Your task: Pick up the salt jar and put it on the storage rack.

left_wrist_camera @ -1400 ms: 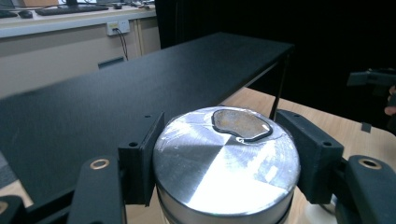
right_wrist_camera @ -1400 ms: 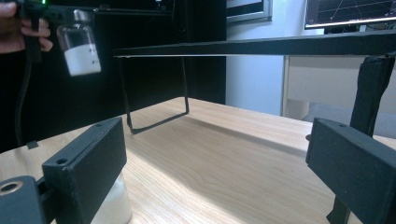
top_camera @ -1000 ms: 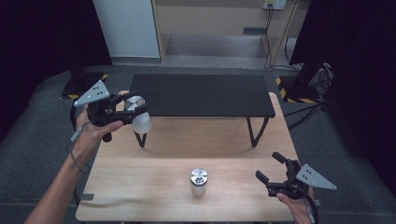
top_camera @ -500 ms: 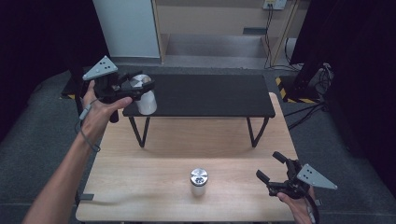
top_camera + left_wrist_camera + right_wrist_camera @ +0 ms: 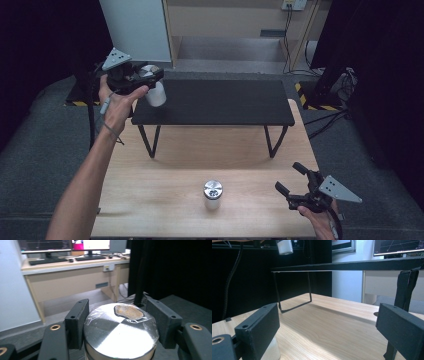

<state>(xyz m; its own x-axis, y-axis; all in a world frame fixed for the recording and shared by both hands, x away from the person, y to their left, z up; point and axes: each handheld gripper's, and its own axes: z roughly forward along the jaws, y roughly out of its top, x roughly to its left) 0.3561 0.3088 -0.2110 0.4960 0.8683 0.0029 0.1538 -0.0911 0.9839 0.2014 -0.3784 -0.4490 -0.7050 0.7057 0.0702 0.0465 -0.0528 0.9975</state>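
L tool [image 5: 142,77] is clamped on a white can [image 5: 155,92] w/ shiny metal lid; in the left gripper view both pads [image 5: 78,320] press the can's sides just under the lid [image 5: 120,331], which has a brownish patch near its far edge. Person's L hand [image 5: 117,100] holds it up over the left end of the black shelf [image 5: 220,102]; can't tell if can bottom touches the shelf top. In the right gripper view the can [image 5: 284,246] hangs at top left, above the shelf edge.

R tool [image 5: 292,182] sits low at the desk's near right corner, jaws spread wide w/ nothing between them, R hand [image 5: 320,222] at the desk edge. 2nd can [image 5: 212,194] stands upright on the wood desk [image 5: 165,200], near-centre, well apart from R tool; its white side peeks behind the left pad [image 5: 258,331] in the right gripper view.

Shelf stands on thin legs on the far half of the desk
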